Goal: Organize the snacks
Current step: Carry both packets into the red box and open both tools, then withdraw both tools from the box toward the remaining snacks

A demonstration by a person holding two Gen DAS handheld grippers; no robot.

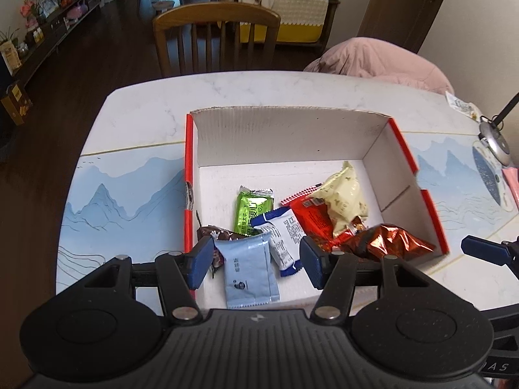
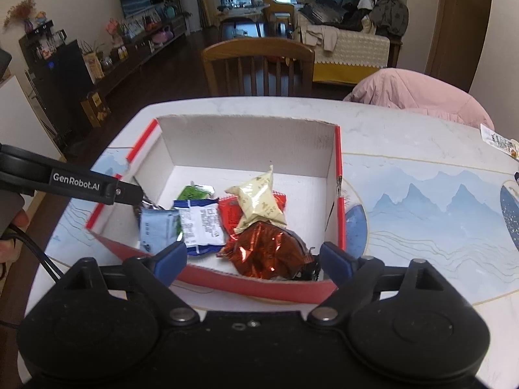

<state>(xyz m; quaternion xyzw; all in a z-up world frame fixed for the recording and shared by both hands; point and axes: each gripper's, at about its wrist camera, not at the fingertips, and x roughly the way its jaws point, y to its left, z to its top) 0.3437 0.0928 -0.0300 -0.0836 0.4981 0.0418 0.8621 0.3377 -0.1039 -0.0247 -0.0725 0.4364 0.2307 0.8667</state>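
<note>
We note both grippers, left gripper [image 1: 256, 261] and right gripper [image 2: 253, 264], spread wide, empty; pale blue packet [image 1: 248, 270] lies lengthwise between left fingers, nearer them.

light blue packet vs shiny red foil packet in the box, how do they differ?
The light blue packet lies flat and smooth; the red foil packet is crumpled and puffed. The blue one is matte pale blue, the foil one glossy copper-red. The blue one sits at the box's near left, the foil one at its near right corner. Both lie inside the box, ungripped.
</note>
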